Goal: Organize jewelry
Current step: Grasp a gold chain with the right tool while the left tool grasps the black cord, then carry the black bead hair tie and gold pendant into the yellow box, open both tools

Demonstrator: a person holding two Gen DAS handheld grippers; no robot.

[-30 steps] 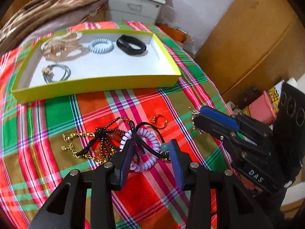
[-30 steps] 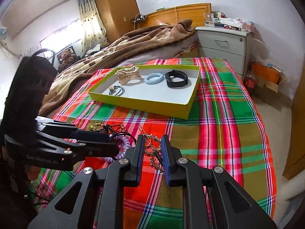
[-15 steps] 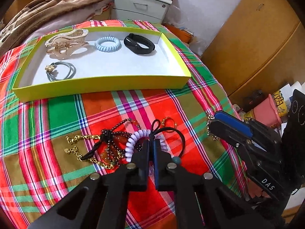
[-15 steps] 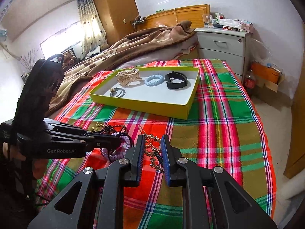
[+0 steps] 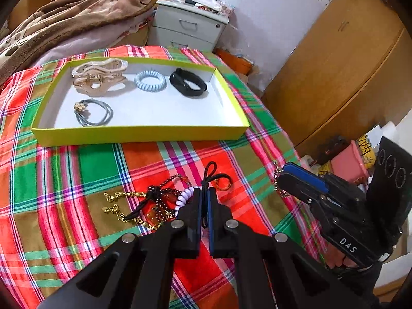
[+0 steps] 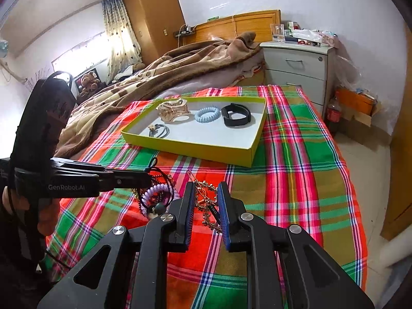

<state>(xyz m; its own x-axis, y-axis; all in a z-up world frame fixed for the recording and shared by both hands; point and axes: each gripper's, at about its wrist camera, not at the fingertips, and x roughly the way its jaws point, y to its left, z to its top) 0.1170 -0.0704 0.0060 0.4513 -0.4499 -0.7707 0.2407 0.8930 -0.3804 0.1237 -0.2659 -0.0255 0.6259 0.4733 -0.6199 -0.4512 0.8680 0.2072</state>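
My left gripper (image 5: 204, 193) is shut on a black cord hair tie (image 5: 211, 171), whose loop sticks up past the tips. Below it on the plaid blanket lies a pile: a lilac spiral tie (image 5: 184, 198), a dark beaded bracelet (image 5: 162, 203), a gold chain (image 5: 121, 195) and a gold ring (image 5: 222, 184). Further back, the yellow-green tray (image 5: 139, 132) holds a beige claw clip (image 5: 97, 77), a blue spiral tie (image 5: 150, 80), a black band (image 5: 188, 85) and grey hair ties (image 5: 94, 114). To the right, my right gripper (image 6: 206, 200) is shut on a gold chain ornament (image 6: 203, 193).
The plaid blanket (image 5: 77, 170) covers the bed's near end; its right edge drops to the floor. A brown blanket (image 5: 64, 18) is heaped behind the tray. A white nightstand (image 5: 188, 31) and a wooden wardrobe (image 5: 334, 64) stand beyond.
My left gripper's jaws have closed on the black cord hair tie and risen a little with it. The right gripper has stayed where it was.
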